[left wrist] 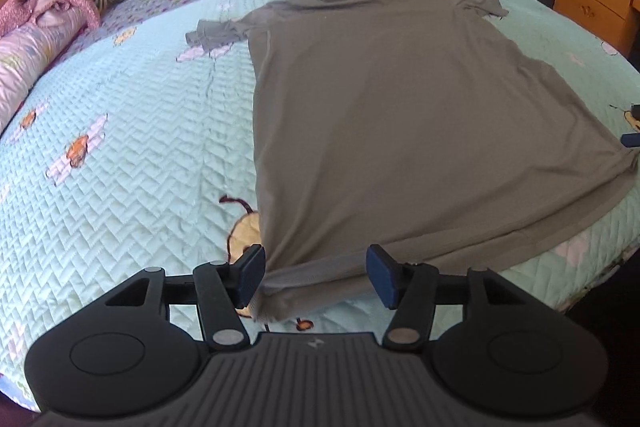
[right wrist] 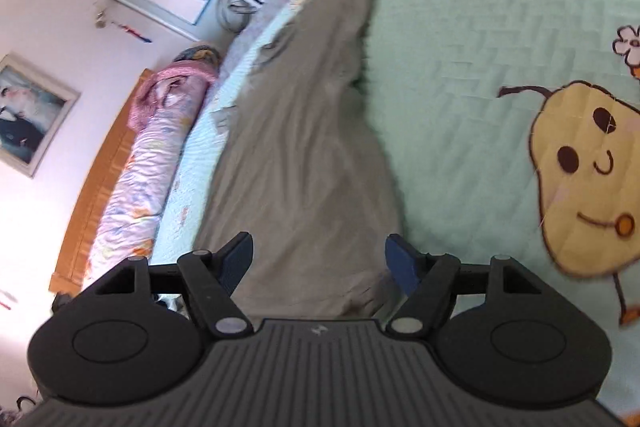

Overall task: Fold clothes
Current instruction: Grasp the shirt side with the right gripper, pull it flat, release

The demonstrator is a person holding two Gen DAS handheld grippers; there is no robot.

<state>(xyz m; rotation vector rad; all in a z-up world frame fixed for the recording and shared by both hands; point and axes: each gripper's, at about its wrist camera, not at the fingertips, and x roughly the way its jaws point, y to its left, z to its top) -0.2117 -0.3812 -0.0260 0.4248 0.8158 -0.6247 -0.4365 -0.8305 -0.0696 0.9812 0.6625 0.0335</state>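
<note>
Shirt (left wrist: 400, 115): grey, short-sleeved, spread flat on the bed (left wrist: 120, 155) over a pale green quilt, collar at the far end, hem at the near edge of the bed. No fold line shows across the body. One sleeve (left wrist: 216, 33) lies bunched just beside the shirt's far-left shoulder; the other sleeve (left wrist: 486, 3) is crumpled at the far-right shoulder.

Left tool (left wrist: 316, 277): fingers apart, straddling the shirt's near-left hem corner. That corner is gathered into a small bunch and hangs just past the left pad (left wrist: 252, 275); whether the pad touches the cloth cannot be told.

Right tool (right wrist: 320, 267): fingers apart, the shirt's near-right hem between them. The view is blurred, so contact with the cloth cannot be confirmed.

Judgement: both tools stand placed to take the two hem corners. The flat lay would fit a shirt spread ready for folding as well as one just smoothed and let go, so only the grip is assessed here.

Recommendations for a sound grip:
- Take both cloth layers at each corner, not the top layer alone.
- Seat the hem deep between the pads before closing.
- Close both tools level with each other, so the hem stays straight.
- Flatten the bunched sleeves, or they will be trapped in any fold.
</note>
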